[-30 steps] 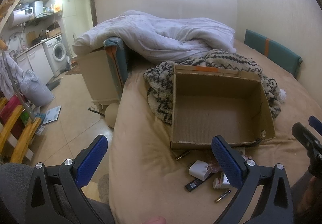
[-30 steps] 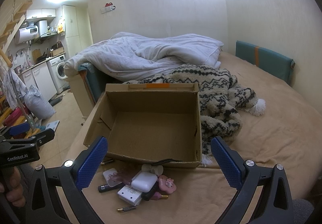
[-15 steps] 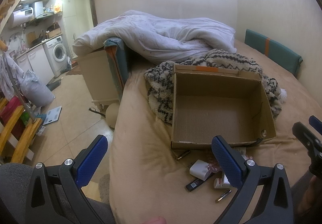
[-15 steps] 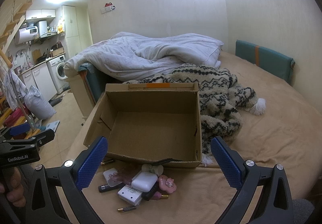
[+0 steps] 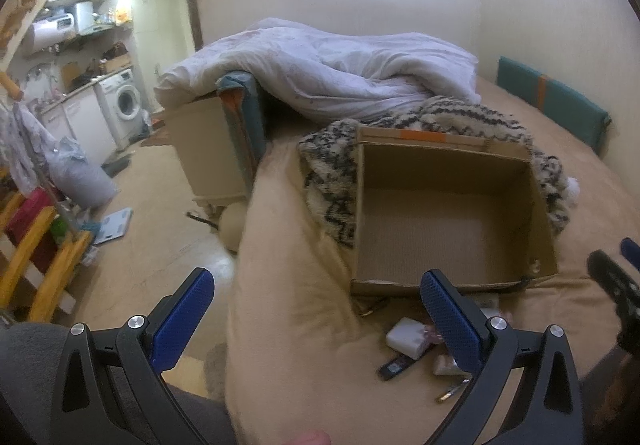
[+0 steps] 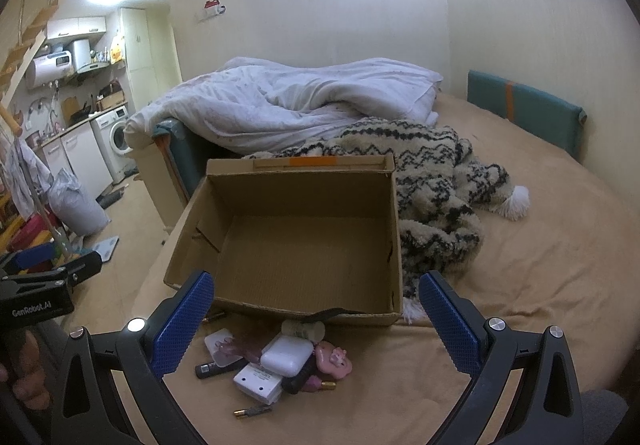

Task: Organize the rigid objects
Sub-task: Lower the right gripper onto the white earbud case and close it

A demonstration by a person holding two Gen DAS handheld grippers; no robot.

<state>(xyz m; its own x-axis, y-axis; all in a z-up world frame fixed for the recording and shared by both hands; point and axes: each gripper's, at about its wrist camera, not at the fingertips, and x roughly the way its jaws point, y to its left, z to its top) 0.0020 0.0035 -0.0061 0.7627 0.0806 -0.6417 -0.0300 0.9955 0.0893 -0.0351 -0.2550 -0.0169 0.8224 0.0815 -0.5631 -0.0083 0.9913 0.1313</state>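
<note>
On the bed (image 6: 520, 285), a cardboard box (image 6: 304, 241) is flanked by small items (image 6: 276, 361); both grippers' fingers (image 5: 448, 321) (image 6: 448, 321) are held spread, empty.

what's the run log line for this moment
left gripper: open, empty | right gripper: open, empty | cardboard box: empty | small items: piled before box

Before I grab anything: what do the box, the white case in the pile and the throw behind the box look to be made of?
Box: corrugated cardboard, matte brown, ribbed floor, raw edges. White case: probably hard plastic, smooth with a slight sheen and rounded corners. Throw: fluffy knit or fleece fabric, looped pile with a black zigzag pattern and a white pompom.
</note>
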